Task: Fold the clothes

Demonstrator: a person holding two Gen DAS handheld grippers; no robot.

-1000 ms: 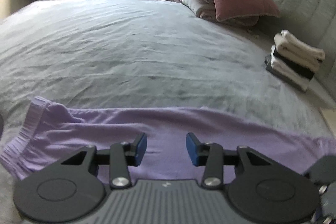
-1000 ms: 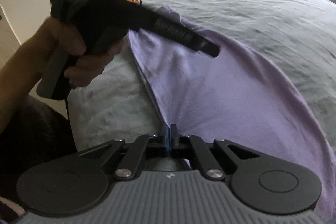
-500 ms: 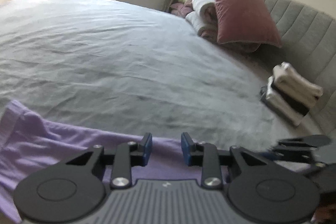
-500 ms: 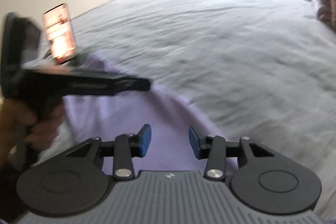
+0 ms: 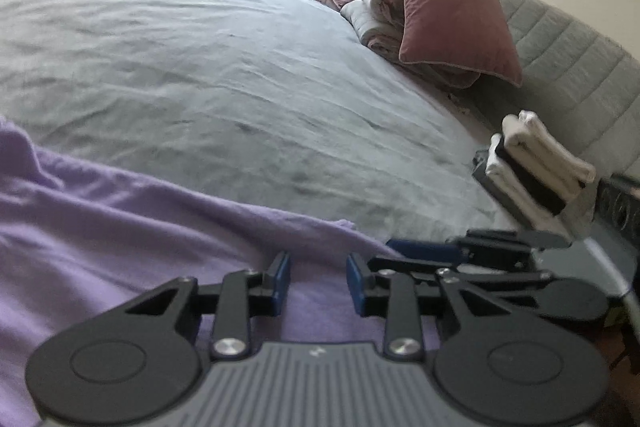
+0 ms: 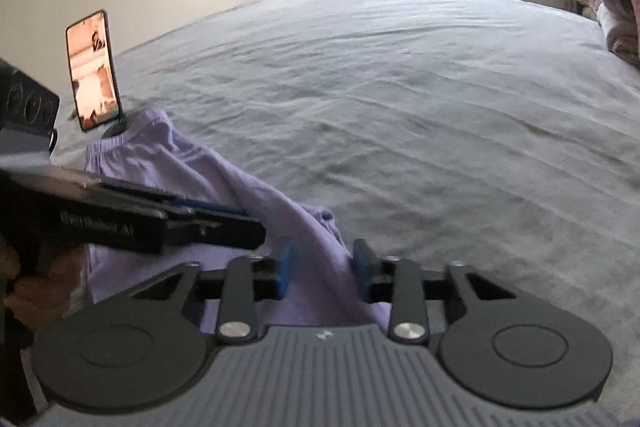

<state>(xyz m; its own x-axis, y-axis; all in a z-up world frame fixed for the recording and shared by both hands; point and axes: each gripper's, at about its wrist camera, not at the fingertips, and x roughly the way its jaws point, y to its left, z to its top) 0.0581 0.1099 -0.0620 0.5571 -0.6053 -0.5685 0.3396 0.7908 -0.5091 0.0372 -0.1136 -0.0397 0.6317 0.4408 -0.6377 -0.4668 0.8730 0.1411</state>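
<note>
1. At 9 o'clock in the right wrist view a phone point(image 6: 94, 71) stands upright on the bed point(image 6: 400, 87), screen lit; what it shows is too small to read.
2. The garment point(image 6: 176, 163), lilac, lies along the near bed edge from 9 to 6 o'clock. A second ago it was spread flat in one long strip; now its right end is doubled over, a loose corner point(image 6: 324, 217) resting near the middle.
3. The left gripper point(image 5: 316, 283) has its jaws apart over the cloth at 6 o'clock, holding nothing. It was equally spread a second ago.
4. The right gripper point(image 6: 323, 269) was pinched shut on the edge a second ago; now its jaws are parted, with a ridge of cloth lying between them, probably released rather than gripped.
5. So one fold looks laid, and both tools are free to regrip for the next.
6. Writing: pale lettering runs along the left gripper's body at 9 o'clock in the right wrist view, too blurred to read.
7. At 3 o'clock in the left wrist view, a folded stack point(image 5: 536, 163) sits by the headboard point(image 5: 580, 67), a pillow point(image 5: 448, 7) beyond.
</note>
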